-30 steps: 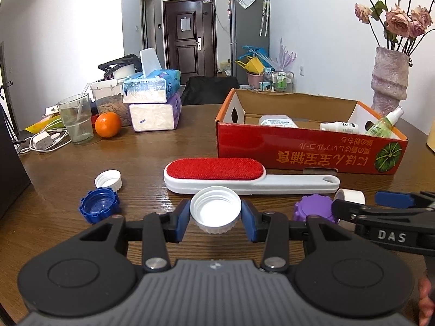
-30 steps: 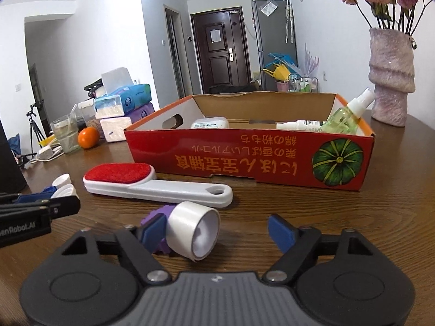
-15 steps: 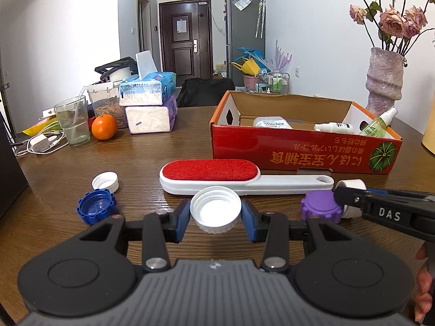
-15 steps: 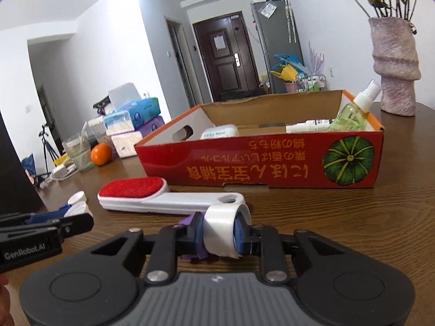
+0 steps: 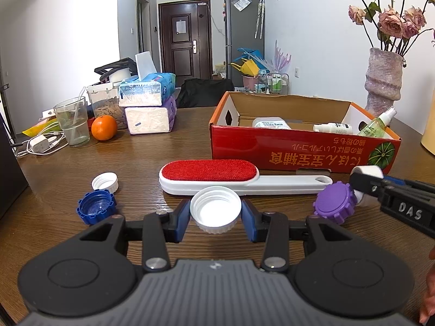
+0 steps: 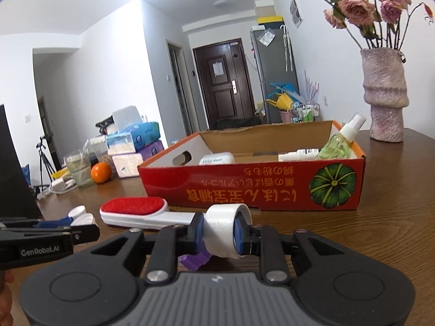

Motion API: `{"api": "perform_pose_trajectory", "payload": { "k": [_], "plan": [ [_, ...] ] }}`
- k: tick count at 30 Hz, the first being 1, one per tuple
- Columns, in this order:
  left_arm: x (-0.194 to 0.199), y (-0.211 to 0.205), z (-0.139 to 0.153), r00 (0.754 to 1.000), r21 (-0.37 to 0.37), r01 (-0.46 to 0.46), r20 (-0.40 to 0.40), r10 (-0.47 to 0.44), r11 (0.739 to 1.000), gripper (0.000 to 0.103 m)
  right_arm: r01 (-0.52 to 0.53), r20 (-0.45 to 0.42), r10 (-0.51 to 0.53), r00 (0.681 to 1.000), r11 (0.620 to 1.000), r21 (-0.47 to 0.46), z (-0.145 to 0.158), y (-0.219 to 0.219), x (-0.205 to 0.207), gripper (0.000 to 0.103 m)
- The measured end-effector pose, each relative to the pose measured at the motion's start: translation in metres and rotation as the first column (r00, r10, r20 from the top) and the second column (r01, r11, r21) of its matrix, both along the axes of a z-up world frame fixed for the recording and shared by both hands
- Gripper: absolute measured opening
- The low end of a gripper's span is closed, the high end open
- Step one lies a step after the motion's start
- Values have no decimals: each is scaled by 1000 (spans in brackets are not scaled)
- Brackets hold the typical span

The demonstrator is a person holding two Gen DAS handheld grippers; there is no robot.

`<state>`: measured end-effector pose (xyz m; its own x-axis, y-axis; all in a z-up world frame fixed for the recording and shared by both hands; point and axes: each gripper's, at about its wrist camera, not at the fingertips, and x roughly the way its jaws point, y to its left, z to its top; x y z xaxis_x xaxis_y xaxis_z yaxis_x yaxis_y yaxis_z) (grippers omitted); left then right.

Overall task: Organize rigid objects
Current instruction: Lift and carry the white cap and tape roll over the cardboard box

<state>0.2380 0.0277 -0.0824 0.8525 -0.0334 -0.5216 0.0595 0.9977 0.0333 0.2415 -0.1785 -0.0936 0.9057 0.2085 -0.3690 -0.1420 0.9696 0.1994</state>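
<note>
lint brush (image 5: 244, 178) in front of box (image 5: 299, 154) | bottles (image 5: 333, 128) in box | vase (image 5: 383, 81) behind

Home: fridge (image 5: 244, 35), door (image 5: 185, 38), vase (image 5: 383, 78)

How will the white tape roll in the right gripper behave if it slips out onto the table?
The white tape roll is round and pinched across its flat faces, so it would probably roll. Looks hollow, likely light. Its glossy surface may be slick against the right gripper.
</note>
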Motion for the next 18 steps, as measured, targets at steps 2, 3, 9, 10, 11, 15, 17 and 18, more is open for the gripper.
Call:
{"api": "perform_pose_trajectory", "payload": {
  "k": [2,3,9,10,11,15,17,18],
  "plan": [
    [-1,0,0,1000,-1,2,1,-2,1000,42,9,22,-9,1000,1000,10,2,-3,-4,22],
    [-1,-1,0,1000,0,3,2,-3,1000,42,12,34,-13,999,1000,17,3,-5,-6,22],
    [-1,-1,0,1000,-2,4,3,-4,1000,42,25,75,-28,997,999,39,9,-12,-12,22],
    [-2,-1,0,1000,-1,4,3,-4,1000,42,27,79,-30,996,999,41,10,-12,-12,22],
    [-1,-1,0,1000,-1,3,3,-3,1000,42,27,81,-31,996,999,43,10,-12,-12,22],
    [-2,-1,1,1000,-2,4,4,-4,1000,42,27,86,-31,996,999,41,11,-11,-12,22],
    [-2,-1,1,1000,-2,5,7,-5,1000,42,27,90,-31,995,999,39,11,-11,-13,22],
    [-3,-1,2,1000,-3,5,8,-5,1000,42,28,92,-31,995,999,39,12,-11,-13,22]
  ]
}}
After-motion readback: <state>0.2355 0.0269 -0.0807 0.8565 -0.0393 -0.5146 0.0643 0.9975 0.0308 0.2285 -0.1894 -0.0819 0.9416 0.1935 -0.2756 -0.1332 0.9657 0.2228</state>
